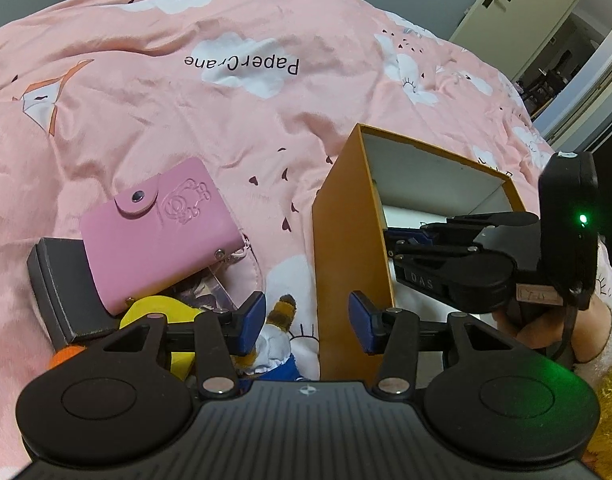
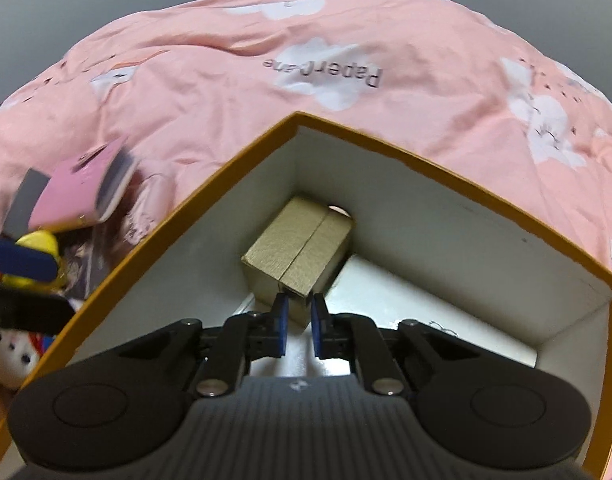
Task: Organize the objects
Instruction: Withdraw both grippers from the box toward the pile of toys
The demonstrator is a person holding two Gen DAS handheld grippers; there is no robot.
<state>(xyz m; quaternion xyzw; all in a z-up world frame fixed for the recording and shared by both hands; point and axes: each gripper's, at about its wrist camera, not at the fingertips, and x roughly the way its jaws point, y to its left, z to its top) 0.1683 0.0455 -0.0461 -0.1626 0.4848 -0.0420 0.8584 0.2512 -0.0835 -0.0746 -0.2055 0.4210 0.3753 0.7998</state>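
Carton (image 2: 298, 252), small and tan, sits in the orange box's (image 2: 242, 156) far corner; our right gripper (image 2: 299, 330) pinches its near edge narrowly. We should release gently. Our left gripper (image 1: 306, 320) hangs wide, empty, beside the pink card wallet (image 1: 162, 232).

One orange box (image 1: 348, 236) with white inner walls; one small gold box (image 2: 298, 248) in its far corner. Near the box's left wall, on the pink quilt (image 1: 226, 112): one pink card wallet (image 1: 158, 232), one dark grey case (image 1: 62, 288), one yellow item (image 1: 162, 312), one plush toy (image 1: 280, 344). Two grippers: left (image 1: 306, 322), right (image 2: 298, 324).
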